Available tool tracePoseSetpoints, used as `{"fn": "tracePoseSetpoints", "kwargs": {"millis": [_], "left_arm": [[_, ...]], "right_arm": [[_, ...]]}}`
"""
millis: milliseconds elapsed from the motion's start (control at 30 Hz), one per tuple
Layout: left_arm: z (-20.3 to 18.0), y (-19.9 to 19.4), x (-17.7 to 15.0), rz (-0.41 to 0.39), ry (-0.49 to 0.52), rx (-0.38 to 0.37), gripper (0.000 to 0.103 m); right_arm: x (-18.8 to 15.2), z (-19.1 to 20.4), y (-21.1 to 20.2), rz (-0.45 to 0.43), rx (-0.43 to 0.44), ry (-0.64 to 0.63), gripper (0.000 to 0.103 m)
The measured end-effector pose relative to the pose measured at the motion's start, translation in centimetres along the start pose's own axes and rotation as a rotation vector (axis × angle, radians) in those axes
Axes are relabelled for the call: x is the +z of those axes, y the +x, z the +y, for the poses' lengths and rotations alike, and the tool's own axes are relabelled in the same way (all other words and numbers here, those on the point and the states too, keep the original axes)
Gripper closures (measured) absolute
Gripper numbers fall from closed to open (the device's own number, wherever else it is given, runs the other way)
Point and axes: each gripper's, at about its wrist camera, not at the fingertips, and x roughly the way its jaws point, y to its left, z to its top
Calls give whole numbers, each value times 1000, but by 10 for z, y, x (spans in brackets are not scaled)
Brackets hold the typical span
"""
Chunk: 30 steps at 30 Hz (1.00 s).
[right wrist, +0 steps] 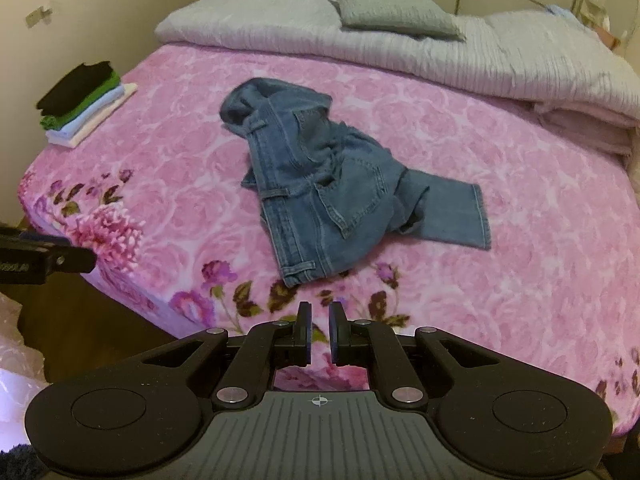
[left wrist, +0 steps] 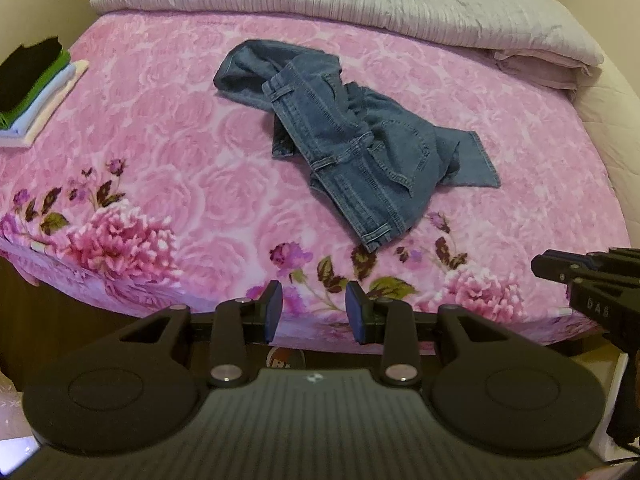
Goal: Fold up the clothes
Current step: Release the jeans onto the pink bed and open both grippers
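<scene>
A crumpled pair of blue jeans [left wrist: 352, 140] lies in a heap near the middle of the bed's pink floral blanket [left wrist: 160, 128]. The left gripper [left wrist: 314, 310] hovers at the near edge of the bed with its fingers spread and empty. The right gripper [right wrist: 320, 334] hovers nearby, fingers narrowly apart, holding nothing. A stack of folded clothes [right wrist: 84, 102] sits at the bed's far left corner.

Left gripper [left wrist: 314, 310] has its jaws spread wide, holding nothing. Right gripper [right wrist: 319, 334] is nearly closed, narrow gap, also empty.
</scene>
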Motion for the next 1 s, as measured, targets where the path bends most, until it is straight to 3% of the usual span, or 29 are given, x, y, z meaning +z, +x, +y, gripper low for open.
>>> {"fn": "tracePoseSetpoints", "kwargs": {"millis": [200, 300, 433, 633, 800, 1000], "left_arm": [[20, 31, 27, 55, 12, -20, 73], [29, 43, 51, 49, 46, -37, 73], [36, 61, 77, 52, 93, -62, 72], [45, 98, 88, 118, 112, -96, 72], [50, 123, 83, 187, 86, -114, 72], [50, 139, 74, 223, -7, -76, 72]], "right_arm": [[19, -23, 24, 34, -16, 127, 95], [34, -39, 29, 4, -22, 216, 95], [53, -49, 36, -40, -65, 235, 95], [49, -39, 59, 4, -70, 194, 94], [44, -34, 80, 60, 7, 212, 94], [60, -27, 103, 48, 48, -15, 93]]}}
